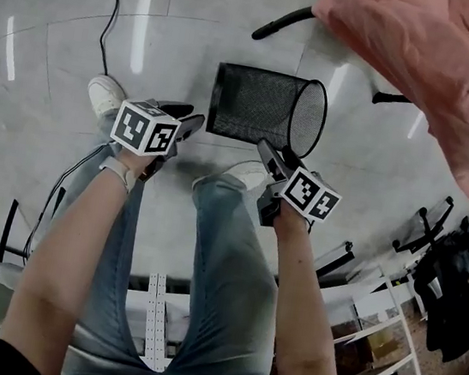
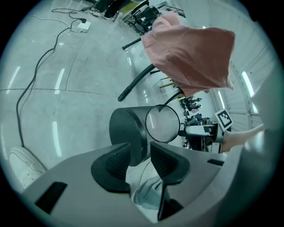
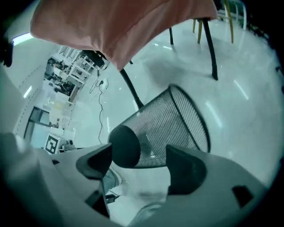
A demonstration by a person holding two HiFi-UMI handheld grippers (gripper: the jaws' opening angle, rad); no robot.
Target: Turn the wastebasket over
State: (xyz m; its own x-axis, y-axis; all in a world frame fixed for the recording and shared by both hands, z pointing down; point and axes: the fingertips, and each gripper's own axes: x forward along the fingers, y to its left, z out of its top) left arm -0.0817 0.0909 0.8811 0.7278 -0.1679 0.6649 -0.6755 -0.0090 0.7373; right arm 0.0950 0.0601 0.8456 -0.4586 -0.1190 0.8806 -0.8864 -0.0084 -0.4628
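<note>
Wastebasket (image 1: 263, 107): black mesh, lying on its side on the floor (image 1: 54, 53). Its base is toward the left gripper and its mouth toward the right gripper. It sits just ahead of the person's white shoes (image 1: 105, 95).

Left gripper (image 2: 140, 148): jaws partly closed at the base end. The lower edge of the base stands between them, and both pads look pressed against it.

Right gripper (image 3: 140, 157): jaws spread wide, pinching nothing. The mesh wall shows past the tips, and the pads are clear of it. In the head view this gripper is just beside the near edge of the mouth rim.

Surroundings: a pink cloth (image 1: 409, 51) hangs beyond the wastebasket. A black cable (image 1: 110, 26) trails across the floor at far left.
</note>
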